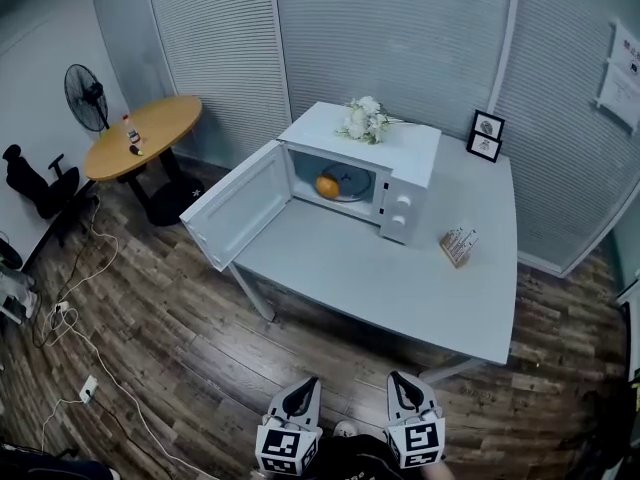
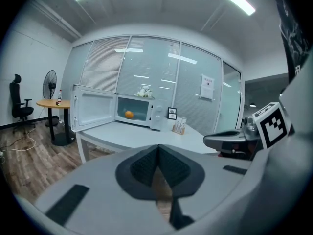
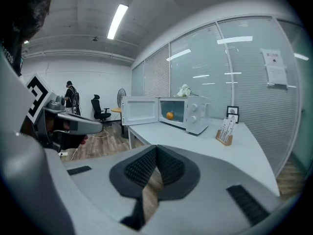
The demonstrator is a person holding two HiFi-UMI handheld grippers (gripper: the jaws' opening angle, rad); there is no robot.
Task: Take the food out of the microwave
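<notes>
A white microwave (image 1: 405, 190) stands on the grey table (image 1: 400, 278), its door (image 1: 235, 206) swung wide open to the left. Inside it an orange (image 1: 327, 186) lies on a plate (image 1: 352, 182); the same orange (image 2: 128, 114) shows far ahead in the left gripper view, and the orange (image 3: 169, 115) in the right gripper view. Both grippers are low at the front, well short of the table's near edge. The left gripper (image 1: 305, 388) (image 2: 158, 153) is shut and empty. My right gripper (image 1: 400, 383) (image 3: 156, 153) is shut too, with nothing between its pads.
White flowers (image 1: 365, 120) lie on top of the microwave. Two picture frames (image 1: 486, 135) and a card holder (image 1: 458, 245) stand on the table's right side. On the left are a round wooden table (image 1: 145, 136), a fan (image 1: 87, 96), an office chair (image 1: 35, 183) and floor cables (image 1: 90, 348).
</notes>
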